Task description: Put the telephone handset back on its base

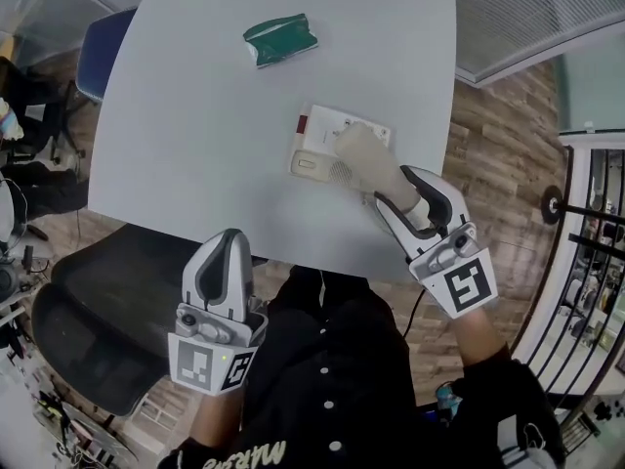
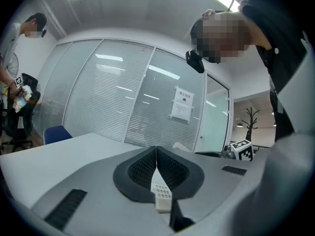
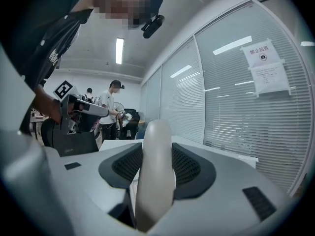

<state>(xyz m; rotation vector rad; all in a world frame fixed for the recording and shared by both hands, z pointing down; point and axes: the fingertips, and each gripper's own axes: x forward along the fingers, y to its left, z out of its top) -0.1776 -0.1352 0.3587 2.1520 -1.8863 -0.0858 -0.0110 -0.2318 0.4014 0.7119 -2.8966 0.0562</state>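
The right tongs (image 1: 395,198) pinch the handset (image 1: 369,159). In the right gripper view its pale rounded body (image 3: 155,171) stands upright between the two dark ribbed pads, which press on it from both sides. In the head view these tongs reach in from the lower right of the frame toward the centre. The handset runs on from their tips up and to the left, tilted over the right part of the base (image 1: 327,125). I cannot tell whether it touches the base.

The left tongs (image 1: 227,247) are pressed together with nothing between them. In the left gripper view the pads (image 2: 156,154) meet along a thin line. In the head view they sit in the lower left of centre, just off the near edge of the desk (image 1: 195,115) and well apart from the base.

The base lies a little right of the desk's middle. It is a pale flat box with a small red patch at its left end and a beige strip with a grille along its near side. A green packet (image 1: 280,39) lies near the top of the frame, well apart from the base.

A black chair (image 1: 107,311) stands at the lower left, partly under the desk edge, and a blue chair (image 1: 103,52) stands at the upper left. Wooden floor (image 1: 498,135) shows on the right. The left gripper view looks onto a glass wall with blinds, which bears a paper sheet (image 2: 181,104).
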